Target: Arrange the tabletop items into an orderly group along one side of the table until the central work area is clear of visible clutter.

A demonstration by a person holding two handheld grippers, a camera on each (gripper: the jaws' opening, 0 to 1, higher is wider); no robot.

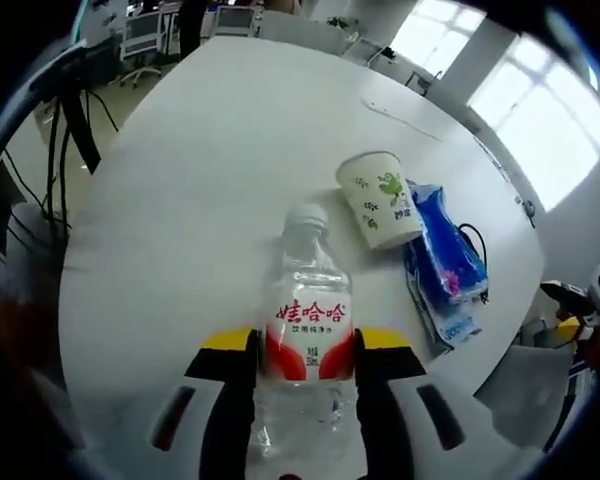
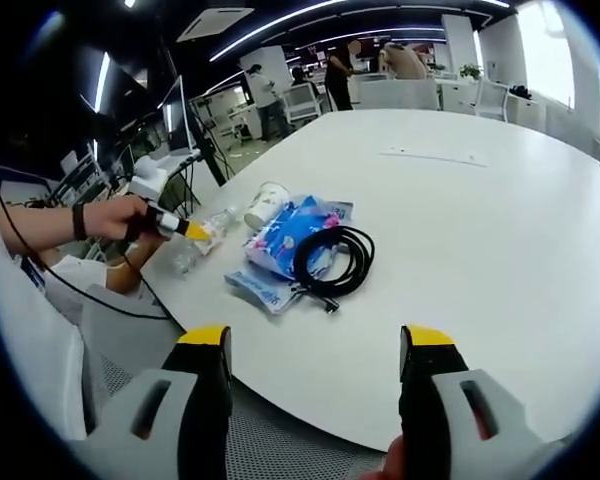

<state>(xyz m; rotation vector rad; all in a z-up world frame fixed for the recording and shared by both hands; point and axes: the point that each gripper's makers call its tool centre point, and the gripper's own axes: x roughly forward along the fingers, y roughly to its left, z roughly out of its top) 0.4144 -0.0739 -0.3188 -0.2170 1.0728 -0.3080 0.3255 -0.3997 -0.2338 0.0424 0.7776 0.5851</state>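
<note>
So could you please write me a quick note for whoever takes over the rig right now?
Left hand-held gripper: shut on the water bottle at the table edge.
Right hand-held gripper: open, holding nothing, off the near edge.
Grouped along one side: paper cup, blue packs, black cable lying on them.
Left: set the bottle beside the cup; thin white item remains mid-table.

Clear water bottle (image 1: 307, 330) w/ white cap & red label, lying between the left jaws, cap pointing away from them. Paper cup (image 1: 380, 198) w/ green print, tipped on its side just past the bottle, right of it. Blue packets (image 1: 442, 265) beside cup, touching it. Black cable (image 2: 332, 260) coiled atop packets, well ahead of right jaws.
</note>
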